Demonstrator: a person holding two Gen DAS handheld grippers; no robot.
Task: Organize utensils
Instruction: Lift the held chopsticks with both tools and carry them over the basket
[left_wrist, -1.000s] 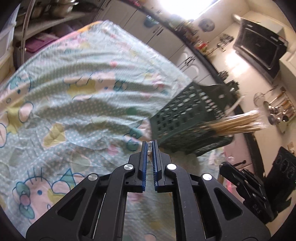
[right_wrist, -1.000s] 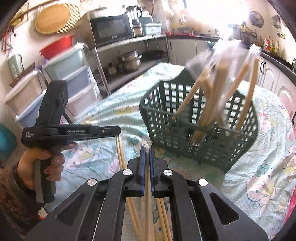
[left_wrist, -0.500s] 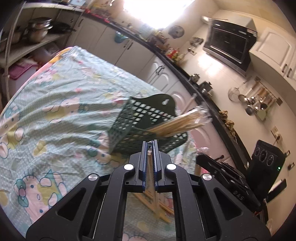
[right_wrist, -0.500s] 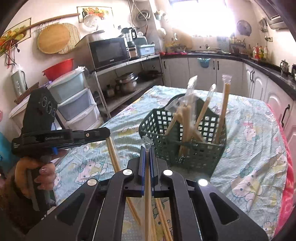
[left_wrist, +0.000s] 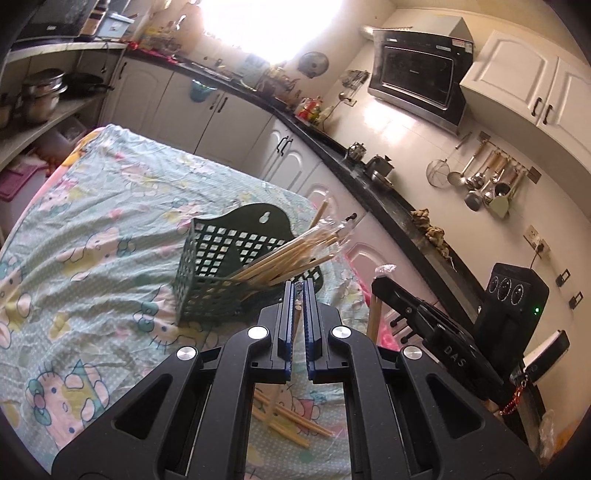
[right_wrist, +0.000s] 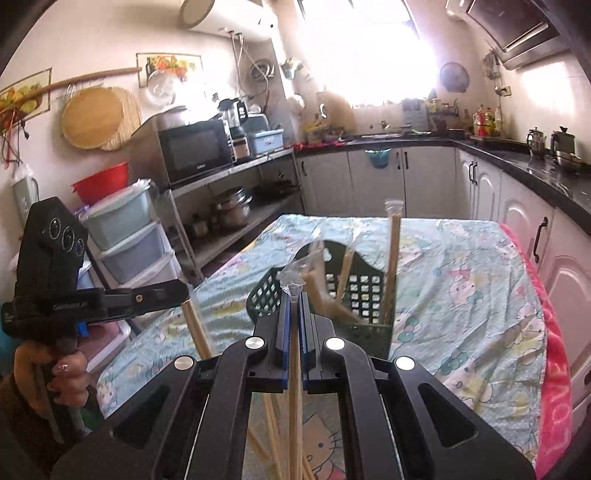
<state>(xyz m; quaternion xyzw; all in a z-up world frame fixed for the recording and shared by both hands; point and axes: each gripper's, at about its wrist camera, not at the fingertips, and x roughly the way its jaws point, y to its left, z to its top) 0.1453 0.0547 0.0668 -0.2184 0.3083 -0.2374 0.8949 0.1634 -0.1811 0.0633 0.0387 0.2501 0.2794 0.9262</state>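
**Left wrist view: both grippers lifted, each with a wrapped pair in its jaws**

Left wrist view shows the change plainly: a second ago my left gripper (left_wrist: 298, 291) was low over the tablecloth (left_wrist: 92, 236) with the basket blurred and close; now it sits higher and further back, and the green basket (left_wrist: 221, 266) stands sharp in the middle of the table. My right gripper (right_wrist: 292, 301) has risen in the same way, so the basket looks smaller and lower than it did.

Both sets of jaws are pinched narrow. The left one clamps a wrapped chopstick pair (left_wrist: 295, 306), the right one another wrapped pair (right_wrist: 293, 369) whose crinkled plastic tip pokes out above the pads. I judge this as two picks finished and the carry to the basket about to begin.

The basket is a dark green lattice caddy with a hanging tab, upright on the cloth, already holding a sheaf of pale bamboo chopsticks (left_wrist: 288, 254) in clear sleeves, leaning toward one side. More loose chopsticks (left_wrist: 291, 421) lie crossed on the cloth below my left gripper, so work remains.
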